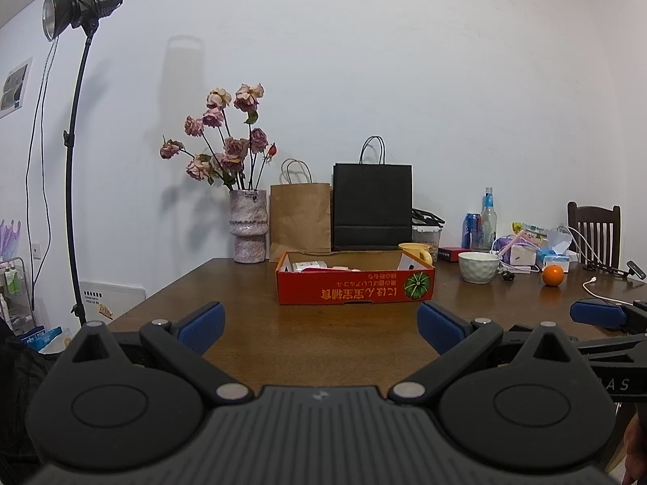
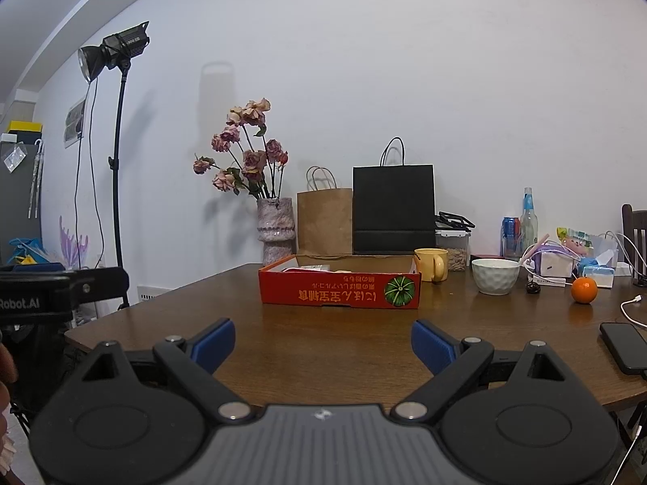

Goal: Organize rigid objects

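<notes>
Both your grippers, left (image 1: 321, 329) and right (image 2: 322, 345), hover low over the desk (image 1: 323, 335), jaws spread, empty. Red box (image 2: 339, 289) sits ahead, mid-desk; yellow mug (image 2: 432, 263), white bowl (image 2: 495, 275), orange (image 2: 584, 289) to its right.

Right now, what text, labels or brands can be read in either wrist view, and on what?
"Robot.AI": left gripper body, right wrist view.
"AS": right gripper body, cut off.
Red cardboard box: upside-down East Asian print beside a pumpkin picture, not legible.
Studio light, cans, packages: too small.
</notes>
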A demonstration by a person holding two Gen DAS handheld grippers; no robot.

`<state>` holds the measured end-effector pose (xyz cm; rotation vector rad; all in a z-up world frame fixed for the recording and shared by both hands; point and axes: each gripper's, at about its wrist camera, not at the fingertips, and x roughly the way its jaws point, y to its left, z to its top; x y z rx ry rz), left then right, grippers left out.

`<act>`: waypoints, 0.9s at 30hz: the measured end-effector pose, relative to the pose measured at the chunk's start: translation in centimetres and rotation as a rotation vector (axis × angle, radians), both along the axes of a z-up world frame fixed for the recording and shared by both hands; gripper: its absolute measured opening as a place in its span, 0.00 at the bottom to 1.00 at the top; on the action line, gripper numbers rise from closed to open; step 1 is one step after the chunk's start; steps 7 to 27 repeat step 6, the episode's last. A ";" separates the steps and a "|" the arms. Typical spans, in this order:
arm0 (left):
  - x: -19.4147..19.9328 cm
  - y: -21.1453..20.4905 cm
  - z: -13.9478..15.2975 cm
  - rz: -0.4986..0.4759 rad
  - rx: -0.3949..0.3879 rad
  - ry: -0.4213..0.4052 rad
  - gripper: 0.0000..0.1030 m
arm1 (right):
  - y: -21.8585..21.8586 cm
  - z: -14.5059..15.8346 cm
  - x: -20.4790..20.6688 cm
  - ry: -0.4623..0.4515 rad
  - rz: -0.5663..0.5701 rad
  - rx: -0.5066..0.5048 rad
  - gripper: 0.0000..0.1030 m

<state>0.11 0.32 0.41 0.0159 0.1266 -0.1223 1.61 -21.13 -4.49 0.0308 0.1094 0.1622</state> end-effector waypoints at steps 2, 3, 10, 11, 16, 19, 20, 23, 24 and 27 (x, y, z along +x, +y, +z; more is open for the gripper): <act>0.1 0.0 -0.2 -0.001 0.003 0.008 1.00 | 0.1 -0.2 0.0 0.004 -0.001 0.002 0.91; 0.2 -0.1 -0.3 0.010 0.003 0.008 1.00 | 0.2 -0.3 0.1 0.007 -0.001 0.004 0.91; 0.7 0.2 -1.0 -0.045 -0.014 0.040 1.00 | 0.2 -0.6 0.2 0.016 0.000 0.010 0.91; 0.7 0.2 -1.0 -0.045 -0.014 0.040 1.00 | 0.2 -0.6 0.2 0.016 0.000 0.010 0.91; 0.7 0.2 -1.0 -0.045 -0.014 0.040 1.00 | 0.2 -0.6 0.2 0.016 0.000 0.010 0.91; 0.7 0.2 -1.0 -0.045 -0.014 0.040 1.00 | 0.2 -0.6 0.2 0.016 0.000 0.010 0.91; 0.7 0.2 -1.0 -0.045 -0.014 0.040 1.00 | 0.2 -0.6 0.2 0.016 0.000 0.010 0.91; 0.7 0.2 -1.0 -0.045 -0.014 0.040 1.00 | 0.2 -0.6 0.2 0.016 0.000 0.010 0.91; 0.7 0.2 -1.0 -0.045 -0.014 0.040 1.00 | 0.2 -0.6 0.2 0.016 0.000 0.010 0.91; 0.7 0.2 -1.0 -0.045 -0.014 0.040 1.00 | 0.2 -0.6 0.2 0.016 0.000 0.010 0.91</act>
